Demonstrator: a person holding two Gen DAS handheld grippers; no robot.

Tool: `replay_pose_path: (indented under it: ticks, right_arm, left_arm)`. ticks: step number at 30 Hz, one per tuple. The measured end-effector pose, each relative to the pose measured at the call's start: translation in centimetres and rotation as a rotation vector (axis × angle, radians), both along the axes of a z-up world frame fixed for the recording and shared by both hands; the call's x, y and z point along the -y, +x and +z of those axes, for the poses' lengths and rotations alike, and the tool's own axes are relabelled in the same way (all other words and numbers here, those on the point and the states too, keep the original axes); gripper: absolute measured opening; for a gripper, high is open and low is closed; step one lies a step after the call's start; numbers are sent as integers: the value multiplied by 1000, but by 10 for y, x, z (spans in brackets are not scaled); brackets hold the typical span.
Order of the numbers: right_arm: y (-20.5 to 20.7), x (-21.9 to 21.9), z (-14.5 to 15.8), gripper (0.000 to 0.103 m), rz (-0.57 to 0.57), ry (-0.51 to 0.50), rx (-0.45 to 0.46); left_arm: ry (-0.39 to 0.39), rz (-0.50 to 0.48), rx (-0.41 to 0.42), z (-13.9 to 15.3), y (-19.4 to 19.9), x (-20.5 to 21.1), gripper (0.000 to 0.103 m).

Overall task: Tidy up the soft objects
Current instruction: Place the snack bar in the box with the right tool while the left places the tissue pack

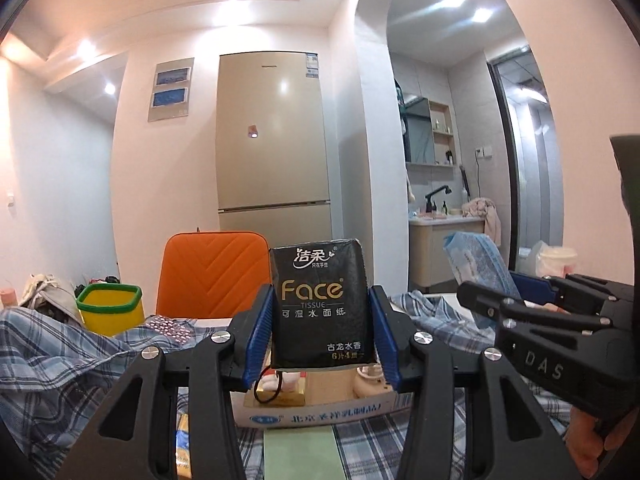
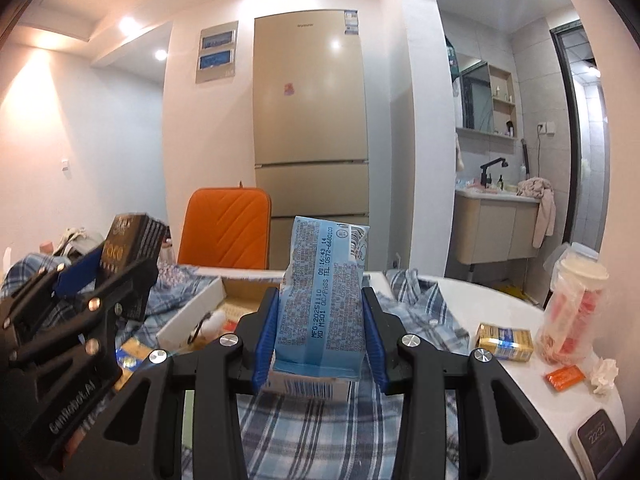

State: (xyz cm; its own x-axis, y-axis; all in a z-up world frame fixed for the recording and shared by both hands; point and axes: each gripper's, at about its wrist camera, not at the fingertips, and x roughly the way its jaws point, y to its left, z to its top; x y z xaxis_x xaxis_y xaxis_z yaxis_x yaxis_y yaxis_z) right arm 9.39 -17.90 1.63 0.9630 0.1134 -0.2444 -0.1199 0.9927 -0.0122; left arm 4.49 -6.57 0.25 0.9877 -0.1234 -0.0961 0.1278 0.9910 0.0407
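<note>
My left gripper (image 1: pixel 320 332) is shut on a black "Face" tissue pack (image 1: pixel 320 304) and holds it upright above an open cardboard box (image 1: pixel 320 412). My right gripper (image 2: pixel 320 328) is shut on a light blue tissue pack (image 2: pixel 322 300), also upright above the box (image 2: pixel 192 320). The right gripper shows at the right of the left wrist view (image 1: pixel 520 300) with the blue pack (image 1: pixel 476 268). The left gripper shows at the left of the right wrist view (image 2: pixel 92 276) with the black pack (image 2: pixel 128 248). The two grippers are side by side.
A blue plaid cloth (image 2: pixel 320 432) covers the white table (image 2: pixel 520 400). A yellow bin with a green rim (image 1: pixel 110 306) and an orange chair (image 1: pixel 212 276) stand behind. At right lie a gold pack (image 2: pixel 506 342), a clear jar (image 2: pixel 572 304), an orange sachet (image 2: pixel 566 378) and a crumpled tissue (image 2: pixel 604 374).
</note>
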Motion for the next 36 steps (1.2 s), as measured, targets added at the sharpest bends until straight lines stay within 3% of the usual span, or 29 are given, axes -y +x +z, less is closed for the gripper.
replay_pose_path:
  ticks: [8,14,22,33,36]
  right_arm:
    - [23,-18,18,41,-22,-13,86]
    - [44,-22,6,41,-38,0,60]
    - [81,-25,-24,41,6,-7,-125]
    - [123,-25,-60,42,13,-28,-357]
    - [126,-19,-65,52,-4,-19,-381]
  left_arm:
    - [-23,39,1,1,29,-9,45]
    - [-38,52,-38,1,52,-16,45]
    - [-55,32,-112,-7,68,-20,45]
    - [-45,32,-143,-12,73,-19,45]
    - [-45,35,-139,-13,73,-20,46]
